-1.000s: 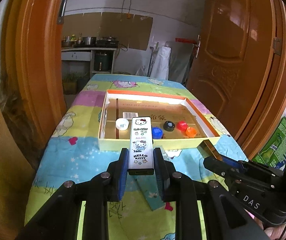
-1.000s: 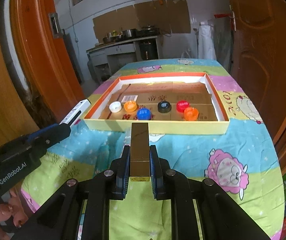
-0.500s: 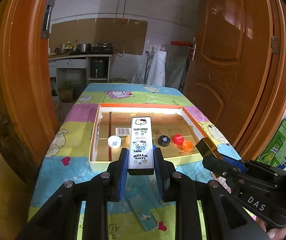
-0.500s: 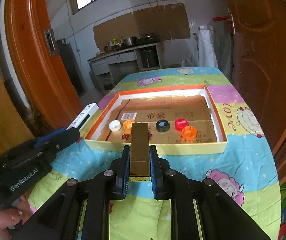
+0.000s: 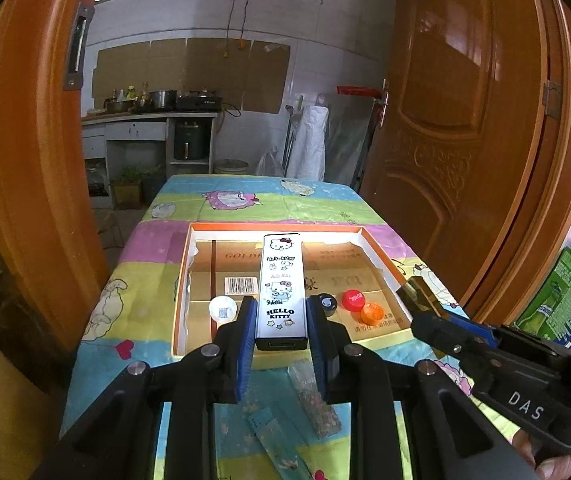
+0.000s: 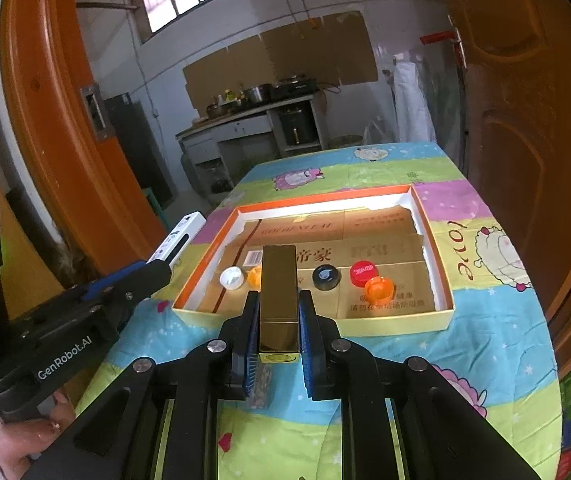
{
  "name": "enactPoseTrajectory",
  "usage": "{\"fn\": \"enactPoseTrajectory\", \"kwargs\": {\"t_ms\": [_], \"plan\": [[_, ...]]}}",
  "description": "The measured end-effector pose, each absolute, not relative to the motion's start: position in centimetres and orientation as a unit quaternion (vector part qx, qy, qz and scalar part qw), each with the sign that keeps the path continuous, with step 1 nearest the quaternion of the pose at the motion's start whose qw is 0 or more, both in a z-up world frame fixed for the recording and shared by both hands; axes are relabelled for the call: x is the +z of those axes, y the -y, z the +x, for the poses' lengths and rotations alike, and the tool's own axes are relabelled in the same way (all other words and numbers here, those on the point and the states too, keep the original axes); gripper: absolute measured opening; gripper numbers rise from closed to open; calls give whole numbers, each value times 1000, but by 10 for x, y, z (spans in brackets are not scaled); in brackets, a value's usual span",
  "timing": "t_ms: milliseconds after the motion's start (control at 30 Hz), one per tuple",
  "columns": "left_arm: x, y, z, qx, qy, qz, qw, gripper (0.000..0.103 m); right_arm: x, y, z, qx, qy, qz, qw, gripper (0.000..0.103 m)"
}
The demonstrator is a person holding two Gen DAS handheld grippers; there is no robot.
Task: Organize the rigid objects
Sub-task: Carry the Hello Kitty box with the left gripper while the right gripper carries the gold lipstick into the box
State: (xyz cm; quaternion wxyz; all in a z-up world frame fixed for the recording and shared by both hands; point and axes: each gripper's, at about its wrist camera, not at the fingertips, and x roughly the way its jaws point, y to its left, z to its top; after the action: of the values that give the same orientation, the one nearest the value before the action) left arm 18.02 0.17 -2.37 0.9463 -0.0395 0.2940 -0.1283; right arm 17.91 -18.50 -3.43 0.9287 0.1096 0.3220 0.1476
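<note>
My left gripper (image 5: pixel 281 310) is shut on a white Hello Kitty box (image 5: pixel 281 284), held lengthwise above the table in front of the open cardboard tray (image 5: pixel 181 276). The right gripper (image 6: pixel 279 306) is shut on a gold box (image 6: pixel 278 292), also raised short of the tray (image 6: pixel 439 276). Inside the tray lie bottle caps: white (image 5: pixel 222 309), black (image 5: pixel 326 302), red (image 5: pixel 353 299) and orange (image 5: pixel 372 313); the right wrist view adds a second orange cap (image 6: pixel 254 275). Each gripper shows at the edge of the other's view, the right gripper (image 5: pixel 425 300) and the left gripper (image 6: pixel 165 258).
Two flat packets (image 5: pixel 317 398) (image 5: pixel 273 440) lie on the cartoon tablecloth (image 5: pixel 97 356) below the grippers. Wooden doors (image 5: pixel 465 140) flank the table. A kitchen counter (image 5: pixel 153 118) with pots stands behind. A hand (image 6: pixel 17 440) holds the left tool.
Both grippers have risen and drawn back from the tray, still holding their boxes. The tray looks smaller and farther, and two packets on the cloth have come into view below.
</note>
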Motion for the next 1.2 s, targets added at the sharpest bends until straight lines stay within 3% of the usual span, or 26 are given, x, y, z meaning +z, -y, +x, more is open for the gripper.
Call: {"fn": "enactPoseTrajectory", "kwargs": {"t_ms": [733,1200], "plan": [[-3,10,255,-167,-318,-42,933,25,-26,216,244,134,-324,143,926,18],[-21,28,316,-178,-347,-17,921,25,-36,227,309,128,-345,139,919,18]]}}
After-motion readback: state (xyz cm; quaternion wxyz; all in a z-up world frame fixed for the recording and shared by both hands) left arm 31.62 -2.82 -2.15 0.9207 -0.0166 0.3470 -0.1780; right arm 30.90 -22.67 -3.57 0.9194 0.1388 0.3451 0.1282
